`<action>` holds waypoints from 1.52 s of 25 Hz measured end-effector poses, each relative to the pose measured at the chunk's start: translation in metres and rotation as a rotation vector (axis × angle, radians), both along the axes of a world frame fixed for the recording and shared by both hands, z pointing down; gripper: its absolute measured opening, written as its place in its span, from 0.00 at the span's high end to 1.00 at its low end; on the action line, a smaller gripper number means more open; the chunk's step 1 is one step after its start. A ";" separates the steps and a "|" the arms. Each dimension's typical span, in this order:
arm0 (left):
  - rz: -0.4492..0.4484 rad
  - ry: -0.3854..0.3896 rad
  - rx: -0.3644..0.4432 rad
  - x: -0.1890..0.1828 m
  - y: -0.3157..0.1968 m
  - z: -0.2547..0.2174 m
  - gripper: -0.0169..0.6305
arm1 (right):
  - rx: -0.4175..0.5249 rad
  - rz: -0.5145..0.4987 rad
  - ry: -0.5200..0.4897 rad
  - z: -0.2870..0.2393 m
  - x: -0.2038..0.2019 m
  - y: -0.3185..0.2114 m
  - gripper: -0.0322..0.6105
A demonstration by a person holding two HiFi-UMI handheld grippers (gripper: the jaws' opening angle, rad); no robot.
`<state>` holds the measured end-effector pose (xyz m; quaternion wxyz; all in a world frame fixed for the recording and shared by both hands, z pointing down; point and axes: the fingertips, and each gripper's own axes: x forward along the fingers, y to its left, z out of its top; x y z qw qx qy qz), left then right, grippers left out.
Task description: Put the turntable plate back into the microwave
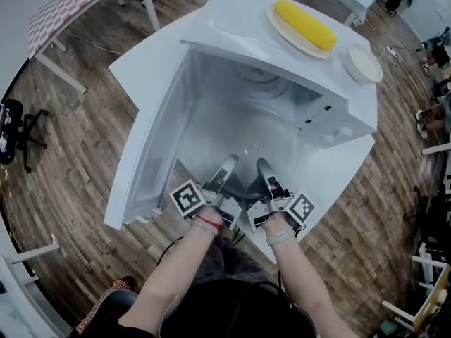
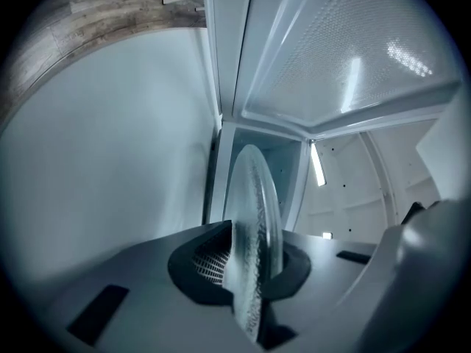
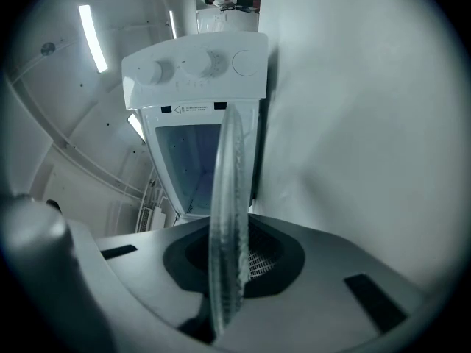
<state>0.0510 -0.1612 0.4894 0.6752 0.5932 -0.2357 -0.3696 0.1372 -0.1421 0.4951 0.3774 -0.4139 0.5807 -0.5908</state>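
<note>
Glass turntable plate (image 1: 264,143) is held at the mouth of the open white microwave (image 1: 282,69), its near rim clamped between the jaws of the left gripper (image 1: 229,165) and right gripper (image 1: 263,167). The door (image 1: 151,139) is swung wide over the desk (image 1: 134,69).

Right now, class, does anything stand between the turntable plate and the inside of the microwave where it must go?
Nothing visible does. The door stands wide open at the left, and the turntable plate, clamped by the left gripper and right gripper, faces the microwave opening.
</note>
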 end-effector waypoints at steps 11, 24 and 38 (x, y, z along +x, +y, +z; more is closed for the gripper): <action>-0.014 -0.004 0.009 0.003 -0.028 0.000 0.92 | 0.000 -0.007 0.016 0.001 0.004 -0.028 0.89; -0.017 -0.012 0.012 0.004 -0.052 0.002 0.92 | 0.009 -0.003 0.013 0.002 0.004 -0.053 0.89; -0.020 -0.023 0.023 0.000 -0.066 0.002 0.92 | 0.019 -0.008 -0.001 0.004 0.000 -0.066 0.89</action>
